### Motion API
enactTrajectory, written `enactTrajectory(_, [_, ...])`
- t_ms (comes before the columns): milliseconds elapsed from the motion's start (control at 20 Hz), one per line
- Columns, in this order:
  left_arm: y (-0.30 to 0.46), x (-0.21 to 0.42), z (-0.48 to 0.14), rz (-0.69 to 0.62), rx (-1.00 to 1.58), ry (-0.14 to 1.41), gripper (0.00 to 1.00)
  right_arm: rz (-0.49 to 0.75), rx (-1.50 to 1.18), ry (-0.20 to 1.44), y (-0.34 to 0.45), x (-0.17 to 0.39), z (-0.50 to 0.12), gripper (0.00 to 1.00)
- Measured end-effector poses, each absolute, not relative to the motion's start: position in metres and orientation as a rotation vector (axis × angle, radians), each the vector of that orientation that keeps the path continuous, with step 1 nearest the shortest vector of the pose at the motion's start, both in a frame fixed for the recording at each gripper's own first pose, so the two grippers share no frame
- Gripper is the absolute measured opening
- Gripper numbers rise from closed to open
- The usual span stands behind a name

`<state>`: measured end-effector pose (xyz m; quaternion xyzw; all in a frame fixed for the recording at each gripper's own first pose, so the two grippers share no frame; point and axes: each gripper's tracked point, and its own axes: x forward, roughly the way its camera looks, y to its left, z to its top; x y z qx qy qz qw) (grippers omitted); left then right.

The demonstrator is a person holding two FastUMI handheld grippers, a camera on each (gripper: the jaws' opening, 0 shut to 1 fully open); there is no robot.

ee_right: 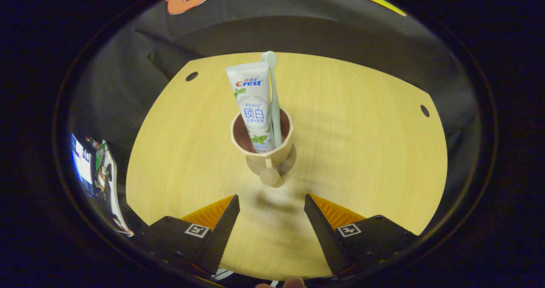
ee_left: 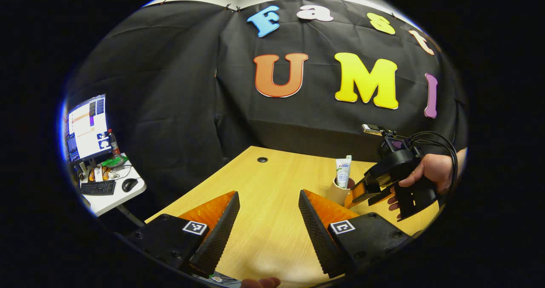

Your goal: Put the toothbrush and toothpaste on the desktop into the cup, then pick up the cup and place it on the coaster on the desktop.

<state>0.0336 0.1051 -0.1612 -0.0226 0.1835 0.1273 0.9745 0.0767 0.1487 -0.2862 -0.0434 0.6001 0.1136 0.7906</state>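
Cup (ee_right: 262, 145) upright on coaster (ee_right: 272, 162) mid counter (ee_right: 362, 151), w/ toothpaste (ee_right: 252, 105) and toothbrush (ee_right: 273, 100) standing in it, side by side. R gripper (ee_right: 269, 220) just near of cup, fingers wide apart, nothing held. L gripper (ee_left: 268, 220) over bare counter left of cup, fingers also wide apart, empty.

Left gripper view: low over desk (ee_left: 272, 220), facing the wall.
Right gripper view: above, angled down, near cup (ee_right: 266, 145).
Shared: cup, desk.

Beige cup (ee_right: 272, 149), white toothpaste (ee_right: 252, 105)
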Motion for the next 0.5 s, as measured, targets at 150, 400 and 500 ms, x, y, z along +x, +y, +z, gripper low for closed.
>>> enactTrajectory(150, [0.088, 0.045, -0.147, 0.197, -0.050, 0.332, 0.89, 0.199, -0.043, 1.222, 0.123, 0.067, -0.258, 0.93])
enactTrajectory(400, [0.055, 0.064, -0.119, 0.101, -0.034, 0.278, 0.89, 0.114, -0.051, 1.022, 0.063, 0.068, -0.200, 0.94])
enactTrajectory(500, [0.039, 0.074, -0.109, 0.054, -0.034, 0.261, 0.89, 0.077, -0.048, 0.921, 0.038, 0.072, -0.170, 0.93])
